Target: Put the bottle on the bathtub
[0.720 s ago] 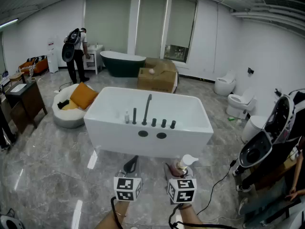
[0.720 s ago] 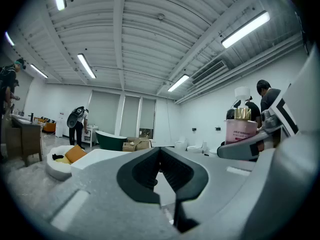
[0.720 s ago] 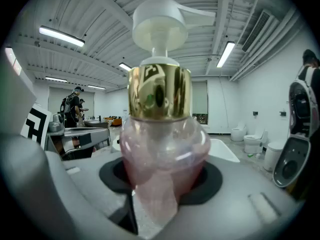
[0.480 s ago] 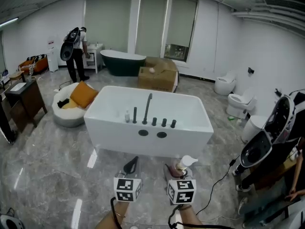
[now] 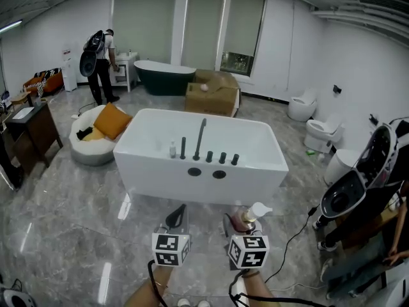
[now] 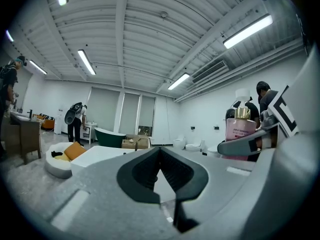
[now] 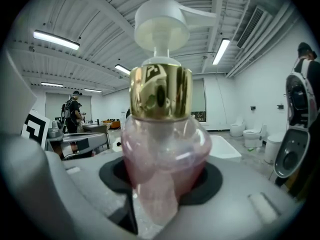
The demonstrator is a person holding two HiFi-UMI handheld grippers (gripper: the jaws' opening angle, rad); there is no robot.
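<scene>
The right tool (image 5: 235, 226), clamped on the pink bottle (image 5: 245, 217), has drawn slightly nearer the bathtub (image 5: 153, 181); the left tool (image 5: 177, 217) is closed, empty. Placement remains ahead.

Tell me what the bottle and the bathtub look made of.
The bottle looks like clear pink-tinted plastic, see-through, with a shiny gold collar and white pump. The bathtub is smooth glossy white, acrylic or ceramic; unclear which.

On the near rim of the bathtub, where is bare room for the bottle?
Bare: the rim's left end, before the small bottle, and its right end, past the knobs. The middle, around the faucet, is crowded.
</scene>
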